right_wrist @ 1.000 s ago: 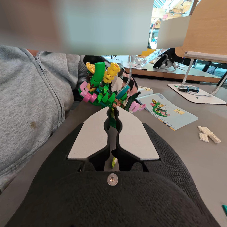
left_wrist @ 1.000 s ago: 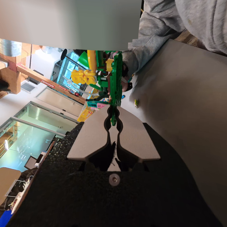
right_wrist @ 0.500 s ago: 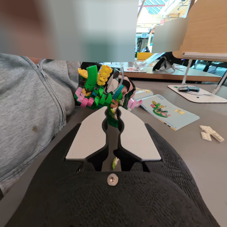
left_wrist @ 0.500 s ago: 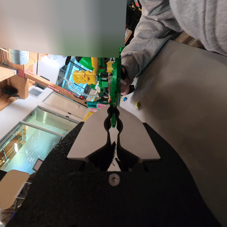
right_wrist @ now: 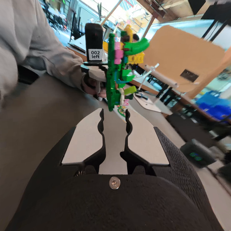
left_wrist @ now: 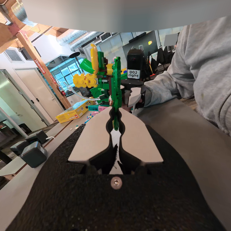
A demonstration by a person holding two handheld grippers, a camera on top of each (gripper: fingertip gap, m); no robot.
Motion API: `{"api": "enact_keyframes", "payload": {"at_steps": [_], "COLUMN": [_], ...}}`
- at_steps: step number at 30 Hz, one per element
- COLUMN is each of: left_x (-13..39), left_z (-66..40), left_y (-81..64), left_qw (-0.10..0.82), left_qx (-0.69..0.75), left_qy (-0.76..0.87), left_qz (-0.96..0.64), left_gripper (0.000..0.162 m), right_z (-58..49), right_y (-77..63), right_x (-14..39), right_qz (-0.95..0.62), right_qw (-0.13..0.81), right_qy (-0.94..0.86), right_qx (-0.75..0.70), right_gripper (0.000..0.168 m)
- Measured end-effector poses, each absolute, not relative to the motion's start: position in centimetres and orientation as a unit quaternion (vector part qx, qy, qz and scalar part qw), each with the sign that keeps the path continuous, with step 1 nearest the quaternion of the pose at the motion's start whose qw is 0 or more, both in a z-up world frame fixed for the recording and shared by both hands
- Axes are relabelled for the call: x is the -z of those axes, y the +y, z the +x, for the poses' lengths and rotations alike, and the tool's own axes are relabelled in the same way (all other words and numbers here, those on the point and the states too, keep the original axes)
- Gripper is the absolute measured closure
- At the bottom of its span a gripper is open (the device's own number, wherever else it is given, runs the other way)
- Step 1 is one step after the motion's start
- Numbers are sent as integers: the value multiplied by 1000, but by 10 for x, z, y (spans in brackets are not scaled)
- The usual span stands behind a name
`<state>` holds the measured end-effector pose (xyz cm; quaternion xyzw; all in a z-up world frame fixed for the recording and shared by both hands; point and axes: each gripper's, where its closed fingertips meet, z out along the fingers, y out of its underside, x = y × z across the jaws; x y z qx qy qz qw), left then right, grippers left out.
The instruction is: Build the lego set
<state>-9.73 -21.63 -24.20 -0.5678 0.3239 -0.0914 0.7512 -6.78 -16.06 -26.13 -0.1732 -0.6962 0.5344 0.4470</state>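
Grey sweatshirt sleeves [left_wrist: 195, 70], black textured tongs [left_wrist: 115, 110] bodies, pale grey wavy-edged fingers [right_wrist: 87, 135], silver screw [right_wrist: 114, 182]

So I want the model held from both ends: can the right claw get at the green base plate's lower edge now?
Probably yes. The right claw is open, and the green base plate hangs just beyond its tips with nothing between. The left claw grips another edge.

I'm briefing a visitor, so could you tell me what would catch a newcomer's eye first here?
Probably the colourful lego model, held edge-on above the grey table, its green baseplate pinched by the left gripper. Facing it, the right gripper is open, just short of the plate's edge. A yellow box lies farther back on the table.
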Motion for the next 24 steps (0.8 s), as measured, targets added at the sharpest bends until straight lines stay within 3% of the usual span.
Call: {"api": "enact_keyframes", "payload": {"at_steps": [11, 17, 24], "left_x": [237, 238, 246], "left_z": [-101, -96, -98], "left_y": [-215, -215, -210], "left_qw": [761, 758, 754], "left_qx": [122, 125, 33], "left_qy": [294, 306, 334], "left_qz": [-565, -562, -564], "left_gripper": [159, 159, 157], "right_z": [-75, -78, -76], "right_y": [-169, -175, -172], "right_x": [249, 257, 254], "right_qz": [-165, -190, -139], "right_qw": [530, 487, 560], "right_qy": [-665, -680, -683], "right_qx": [-500, -514, -448], "right_gripper": [163, 156, 164]}}
